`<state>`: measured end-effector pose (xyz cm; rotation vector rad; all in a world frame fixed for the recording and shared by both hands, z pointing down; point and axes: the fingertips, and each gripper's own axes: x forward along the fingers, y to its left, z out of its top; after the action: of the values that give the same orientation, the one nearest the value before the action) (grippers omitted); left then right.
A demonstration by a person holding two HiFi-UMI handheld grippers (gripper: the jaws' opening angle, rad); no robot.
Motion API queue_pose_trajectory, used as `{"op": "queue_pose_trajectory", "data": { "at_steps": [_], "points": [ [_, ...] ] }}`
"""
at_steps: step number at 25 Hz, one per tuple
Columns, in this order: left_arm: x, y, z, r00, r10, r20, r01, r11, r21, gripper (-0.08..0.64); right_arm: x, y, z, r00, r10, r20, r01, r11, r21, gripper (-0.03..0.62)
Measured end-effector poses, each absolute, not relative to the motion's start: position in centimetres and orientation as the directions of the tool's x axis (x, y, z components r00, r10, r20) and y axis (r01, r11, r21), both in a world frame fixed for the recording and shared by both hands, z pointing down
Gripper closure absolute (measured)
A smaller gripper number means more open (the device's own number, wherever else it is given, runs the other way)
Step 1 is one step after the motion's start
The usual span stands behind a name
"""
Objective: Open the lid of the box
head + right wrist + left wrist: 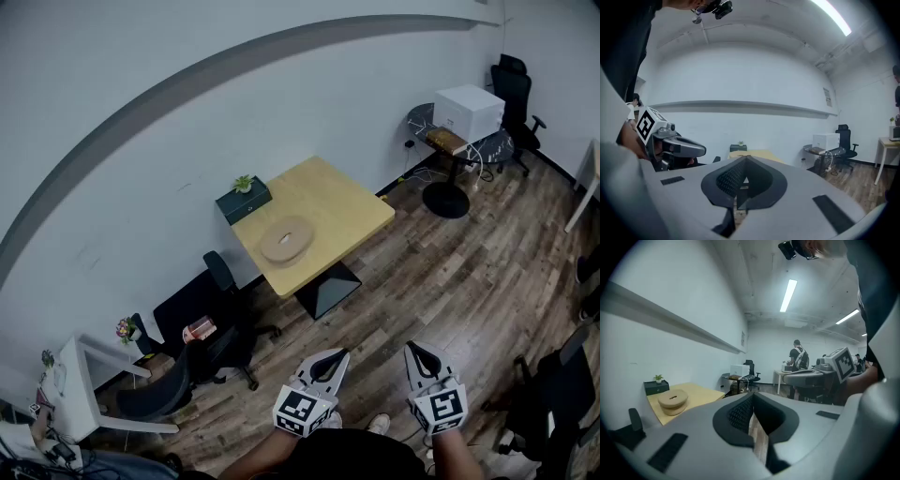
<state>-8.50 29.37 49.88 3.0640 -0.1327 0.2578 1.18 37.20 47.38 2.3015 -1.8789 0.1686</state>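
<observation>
Matt wooden box (smooth wooden table)

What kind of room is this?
It looks like an office. There is a black swivel chair, a square yellow table, and a white machine, maybe a printer, on a small round table.

round box: lid seam too small to tell in head view. pink thing too small to identify. white table and dark chair cut off by right edge.
</observation>
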Motion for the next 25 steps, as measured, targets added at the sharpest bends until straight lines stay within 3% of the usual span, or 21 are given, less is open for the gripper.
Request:
{"op": "queue_pose_trajectory", "data": {
  "at_steps": [16, 23, 25],
  "points": [
    [-11.1, 27.1, 48.7, 0.989, -0.084, 0.125, -0.091, -0.994, 0.054, 0.541, -1.7, 36.0, 47.2, 0.265, -0.949, 0.171, -0.964, -0.263, 0.039, 0.572],
    [-13.1, 25.0, 48.4, 0.987, -0.111, 0.116, -0.118, -0.992, 0.051, 0.541, -2.9, 35.2, 43.6, 0.279, -0.959, -0.044, -0.960, -0.280, 0.011, 0.572],
    [-13.8, 24.5, 48.3, 0.988, -0.109, 0.109, -0.115, -0.992, 0.051, 0.541, -3.0, 34.9, 43.2, 0.300, -0.952, -0.057, -0.954, -0.301, 0.009, 0.571]
  ]
}}
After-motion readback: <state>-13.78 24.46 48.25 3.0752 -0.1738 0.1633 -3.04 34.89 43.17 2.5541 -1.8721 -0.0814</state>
